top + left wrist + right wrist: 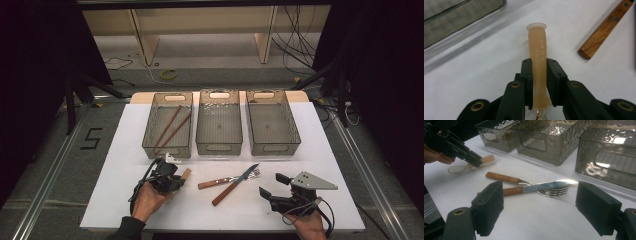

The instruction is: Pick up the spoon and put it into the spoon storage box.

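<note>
The left hand-held gripper (539, 82) pinches the translucent, amber plastic handle of a spoon (538, 62) low over the white desk (330, 150), likely to sort it into one of three smoky, dimpled bins (219, 122); the leftmost holds chopsticks (170, 127). The right hand-held gripper (549, 207) hovers spread before the wooden-handled knife (534, 188) crossing a fork (506, 178).

Three bins stand in a row at the far side of the table (310, 165): the left bin (168, 125) holds two sticks (171, 127), probably chopsticks, and the middle bin (219, 121) and right bin (272, 121) sit beside it. Nearer the person, a knife (234, 185) lies crossed over a fork (227, 180) at the table's middle. Left of them the left gripper (172, 181) holds a spoon (469, 166) by its handle, bowl on the table. The right gripper (272, 186) is right of the cutlery.
</note>
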Motion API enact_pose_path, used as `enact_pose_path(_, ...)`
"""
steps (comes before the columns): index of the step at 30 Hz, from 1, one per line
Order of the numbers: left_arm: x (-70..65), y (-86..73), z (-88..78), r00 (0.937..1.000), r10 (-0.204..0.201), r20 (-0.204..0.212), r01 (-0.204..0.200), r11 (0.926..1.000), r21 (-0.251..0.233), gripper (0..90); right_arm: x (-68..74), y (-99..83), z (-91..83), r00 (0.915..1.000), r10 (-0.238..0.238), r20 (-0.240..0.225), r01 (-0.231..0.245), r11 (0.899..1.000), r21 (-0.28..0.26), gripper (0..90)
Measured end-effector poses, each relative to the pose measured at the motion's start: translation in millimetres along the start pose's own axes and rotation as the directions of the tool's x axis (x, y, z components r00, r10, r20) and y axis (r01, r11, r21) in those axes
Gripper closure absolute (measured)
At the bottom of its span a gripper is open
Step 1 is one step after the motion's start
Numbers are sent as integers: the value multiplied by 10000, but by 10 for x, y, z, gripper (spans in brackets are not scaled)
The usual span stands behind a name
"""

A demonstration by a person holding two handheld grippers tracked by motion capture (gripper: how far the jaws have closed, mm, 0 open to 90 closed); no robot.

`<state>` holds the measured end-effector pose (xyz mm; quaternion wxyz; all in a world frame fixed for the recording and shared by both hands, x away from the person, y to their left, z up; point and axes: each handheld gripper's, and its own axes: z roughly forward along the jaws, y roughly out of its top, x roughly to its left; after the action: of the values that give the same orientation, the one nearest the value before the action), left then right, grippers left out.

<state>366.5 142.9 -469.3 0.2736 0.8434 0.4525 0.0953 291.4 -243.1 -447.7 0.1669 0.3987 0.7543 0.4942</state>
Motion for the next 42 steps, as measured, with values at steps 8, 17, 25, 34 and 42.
enact_pose_path(8, 24, 40, -124, 9989, 21, 465, -2, 9991, -418, 763, 3, 2, 1, 10000, 10, -2, -10, 10000, -5, 233)
enact_pose_path(17, 37, 127, -194, 9957, 177, 904, -119, 9979, -644, 764, -1, -2, 5, 10000, 58, -5, -58, 10000, 1, 233)
enact_pose_path(25, 9, 330, -272, 9938, 469, 1005, -364, 9939, -1038, 763, -4, -3, 4, 10000, 79, 11, -79, 10000, -3, 233)
enact_pose_path(34, -5, 573, -328, 9921, 654, 1066, -489, 9873, -1511, 763, -5, -4, 0, 9999, 115, 11, -115, 9999, 6, 233)
enact_pose_path(42, 46, 793, -394, 9906, 704, 1177, -452, 9778, -2048, 763, -6, -4, 2, 9999, 113, 0, -113, 9999, 10, 233)
